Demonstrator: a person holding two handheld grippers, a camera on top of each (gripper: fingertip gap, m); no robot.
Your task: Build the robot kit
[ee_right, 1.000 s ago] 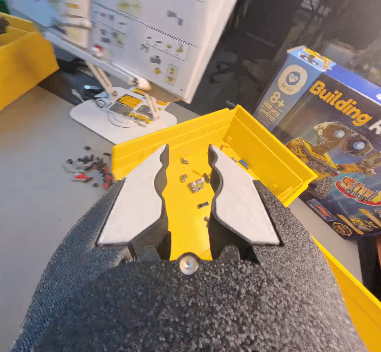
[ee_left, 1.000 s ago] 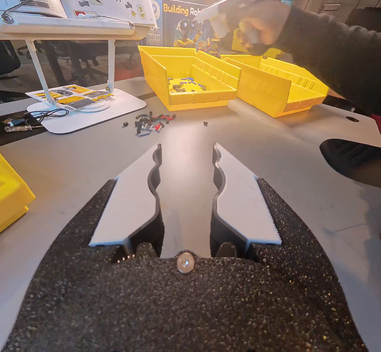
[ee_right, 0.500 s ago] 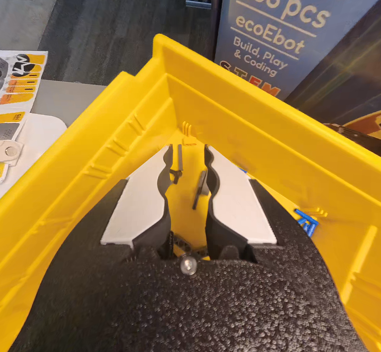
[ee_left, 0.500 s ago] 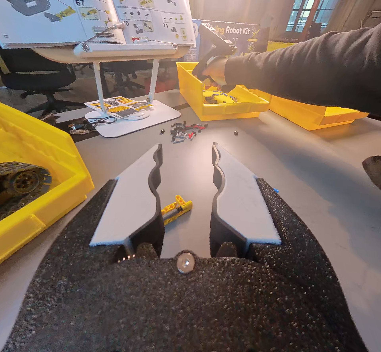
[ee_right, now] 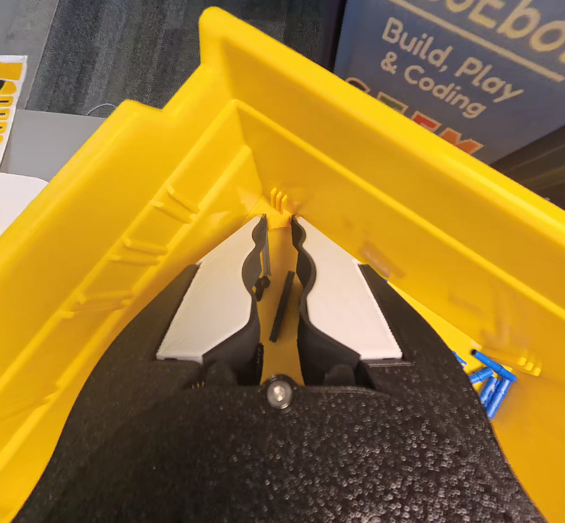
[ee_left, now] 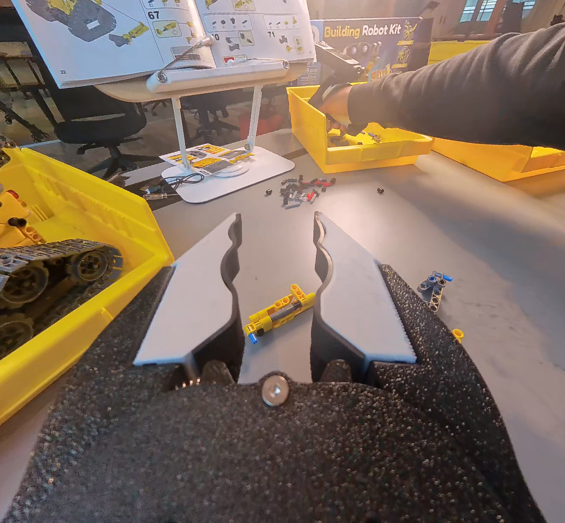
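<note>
My left gripper [ee_left: 276, 217] is open and empty, low over the grey table [ee_left: 412, 233]. A small yellow brick assembly with a blue pin [ee_left: 279, 309] lies on the table between its fingers, near their base. My right gripper [ee_right: 278, 219] is deep in the far corner of a yellow bin [ee_right: 382, 147], jaws narrowly open. A black axle [ee_right: 282, 306] lies on the bin floor between the fingers. A thin grey axle [ee_right: 266, 251] and a small black pin [ee_right: 261, 286] lie against the left finger. In the left wrist view the right hand [ee_left: 336, 104] reaches into that bin [ee_left: 351, 156].
A yellow bin with a tracked vehicle [ee_left: 55, 263] stands at the left. An instruction book on a white stand [ee_left: 189, 18] is behind. Loose small parts [ee_left: 301, 191], a grey piece with blue pins [ee_left: 434, 288], a second bin [ee_left: 504, 162], a blue box [ee_right: 458, 49] and blue pins [ee_right: 489, 383] show too.
The left gripper has drawn back, bringing the yellow assembly and the left bin into view. The right gripper has gone down into the bin's corner and its jaws have narrowed.
</note>
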